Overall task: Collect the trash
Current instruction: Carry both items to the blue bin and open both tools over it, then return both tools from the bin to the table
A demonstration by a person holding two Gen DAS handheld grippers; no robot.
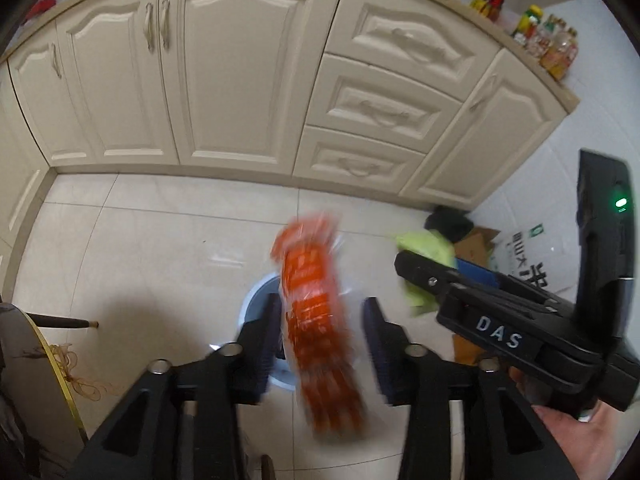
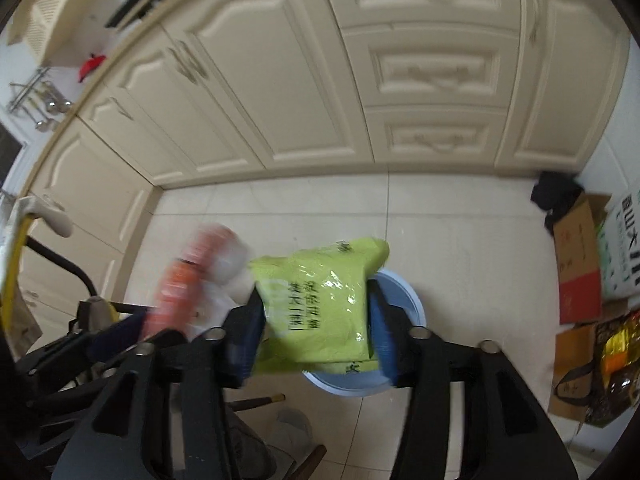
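A blurred orange snack wrapper (image 1: pixel 316 320) hangs between the fingers of my left gripper (image 1: pixel 322 344), with a gap showing on its right side; the jaws stand open. Below it is the round trash bin (image 1: pixel 256 292) on the floor. My right gripper (image 2: pixel 316 320) stands open around a yellow-green packet (image 2: pixel 320 300) that fills the space between its pads, over the bin's blue rim (image 2: pixel 414 300). The right wrist view also has the orange wrapper (image 2: pixel 180 284) and the left gripper (image 2: pixel 120 332) to the left. From the left wrist, the right gripper (image 1: pixel 416 272) and its packet (image 1: pixel 424 244) sit to the right.
Cream kitchen cabinets (image 1: pixel 240 80) close off the far side of the tiled floor. Cardboard boxes (image 2: pixel 576 256) and bags (image 2: pixel 616 352) are stacked at the right wall. A gold-rimmed round table edge (image 1: pixel 60 376) and a chair leg (image 1: pixel 64 322) stand at the left.
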